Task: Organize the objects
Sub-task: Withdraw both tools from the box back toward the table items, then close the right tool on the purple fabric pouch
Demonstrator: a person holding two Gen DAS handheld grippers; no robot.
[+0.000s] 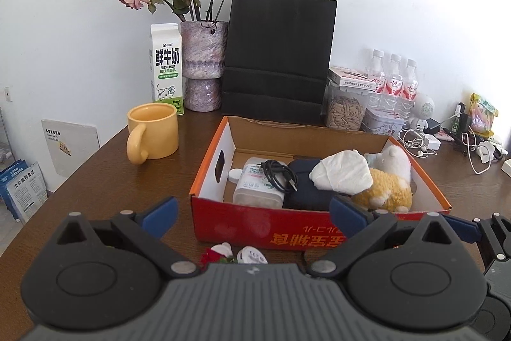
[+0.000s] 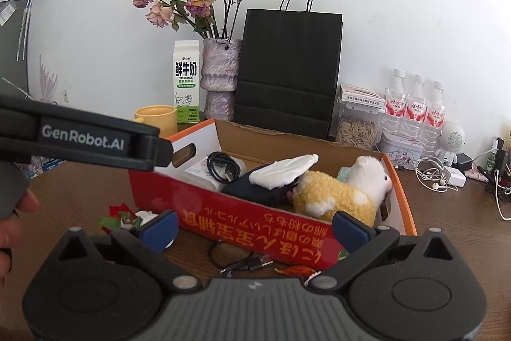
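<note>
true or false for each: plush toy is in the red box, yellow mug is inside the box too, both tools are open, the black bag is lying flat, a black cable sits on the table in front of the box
1. The plush toy is in the red box: true.
2. The yellow mug is inside the box: false, it stands on the table left of it.
3. The left tool and the right tool are open: true.
4. The black bag lies flat: false, it stands upright behind the box.
5. A black cable lies in front of the box: true.
</note>
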